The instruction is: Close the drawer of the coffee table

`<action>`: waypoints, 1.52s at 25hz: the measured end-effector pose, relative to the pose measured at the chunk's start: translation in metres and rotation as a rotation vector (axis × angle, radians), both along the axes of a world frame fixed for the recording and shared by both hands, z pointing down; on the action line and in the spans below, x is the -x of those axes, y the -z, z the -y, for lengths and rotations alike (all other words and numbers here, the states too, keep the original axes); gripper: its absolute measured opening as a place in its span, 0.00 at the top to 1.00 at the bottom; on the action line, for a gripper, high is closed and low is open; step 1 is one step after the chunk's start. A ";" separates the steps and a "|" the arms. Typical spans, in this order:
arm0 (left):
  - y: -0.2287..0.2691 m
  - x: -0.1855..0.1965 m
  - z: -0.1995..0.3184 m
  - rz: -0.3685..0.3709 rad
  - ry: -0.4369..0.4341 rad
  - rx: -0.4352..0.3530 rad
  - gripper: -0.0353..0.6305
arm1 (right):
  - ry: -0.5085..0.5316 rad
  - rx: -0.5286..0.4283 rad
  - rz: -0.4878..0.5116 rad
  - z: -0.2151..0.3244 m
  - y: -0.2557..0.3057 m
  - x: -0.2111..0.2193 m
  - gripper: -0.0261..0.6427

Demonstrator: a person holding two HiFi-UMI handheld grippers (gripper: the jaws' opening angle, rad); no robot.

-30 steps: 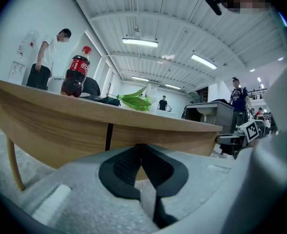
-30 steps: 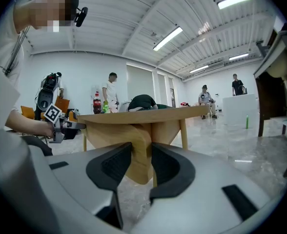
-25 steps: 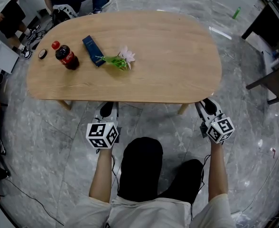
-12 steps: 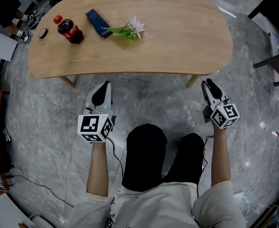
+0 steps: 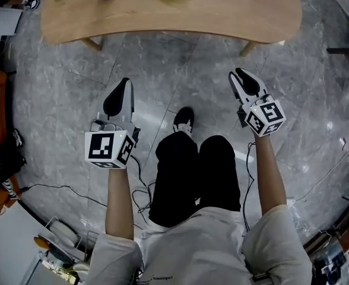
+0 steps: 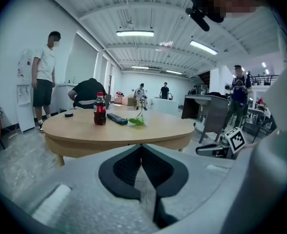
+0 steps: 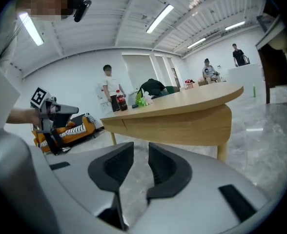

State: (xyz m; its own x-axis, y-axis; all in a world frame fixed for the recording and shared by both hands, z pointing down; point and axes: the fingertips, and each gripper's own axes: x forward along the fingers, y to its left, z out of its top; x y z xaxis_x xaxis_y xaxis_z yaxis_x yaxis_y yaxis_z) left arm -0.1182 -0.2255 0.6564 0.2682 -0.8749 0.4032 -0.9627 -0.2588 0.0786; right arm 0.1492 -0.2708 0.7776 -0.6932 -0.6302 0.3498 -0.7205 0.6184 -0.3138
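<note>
Open floor (image 5: pixel 162 64) lies clear in front of the coffee table (image 5: pixel 222 10).

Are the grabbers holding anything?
No. The left gripper is shut and empty; the right gripper has just been closing a little, jaws apart, nothing between them.

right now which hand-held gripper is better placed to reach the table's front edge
Right, narrowly. In the head view the right hand-held gripper sits nearer the table edge than the left hand-held gripper. Its jaws, just closing, stand apart and empty; the left's are shut.
</note>
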 end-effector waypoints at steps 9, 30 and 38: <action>0.129 -0.041 -0.081 -0.019 -0.072 0.106 0.93 | 0.099 0.090 0.034 -0.100 0.136 0.032 0.81; 0.364 -0.133 -0.248 -0.096 -0.129 0.091 0.93 | -0.016 0.050 0.114 -0.279 0.412 -0.044 0.84; 0.392 -0.145 -0.286 -0.092 -0.134 0.054 0.93 | -0.165 0.041 0.040 -0.309 0.438 -0.065 0.87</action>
State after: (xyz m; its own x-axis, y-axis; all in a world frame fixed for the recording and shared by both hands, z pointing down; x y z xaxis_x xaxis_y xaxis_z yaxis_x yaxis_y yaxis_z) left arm 0.0270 0.0607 0.2644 0.4190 -0.8065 0.4171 -0.9079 -0.3772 0.1826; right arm 0.2147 0.0380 0.3393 -0.5953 -0.7222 0.3522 -0.7977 0.4787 -0.3667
